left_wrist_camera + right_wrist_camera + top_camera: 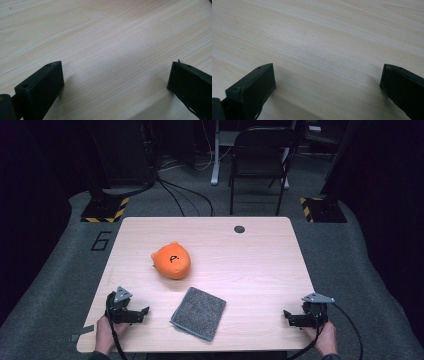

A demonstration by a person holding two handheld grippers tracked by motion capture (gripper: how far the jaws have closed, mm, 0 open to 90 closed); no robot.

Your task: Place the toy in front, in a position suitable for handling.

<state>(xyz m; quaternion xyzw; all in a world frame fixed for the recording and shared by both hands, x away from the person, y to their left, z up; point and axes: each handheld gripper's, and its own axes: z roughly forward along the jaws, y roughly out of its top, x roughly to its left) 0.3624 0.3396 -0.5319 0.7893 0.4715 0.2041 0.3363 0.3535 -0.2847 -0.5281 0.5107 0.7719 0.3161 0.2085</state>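
An orange round plush toy (171,260) with a black mark lies on the light wooden table (250,265), left of centre. A folded grey cloth (198,312) lies flat near the front edge. My left gripper (145,312) rests on the table at the front left, a hand's width left of the cloth, jaws open and pointing right. In the left gripper view my left gripper (115,75) has bare wood between its jaws. At the front right corner my right gripper (286,316) points left, open. The right gripper view has my right gripper (327,75) wide apart over bare wood.
A small dark round hole cover (239,229) sits near the table's far edge. A black folding chair (260,160) stands beyond the table. Cables (185,195) run over the grey floor, and yellow-black striped bases (105,210) stand at both far sides.
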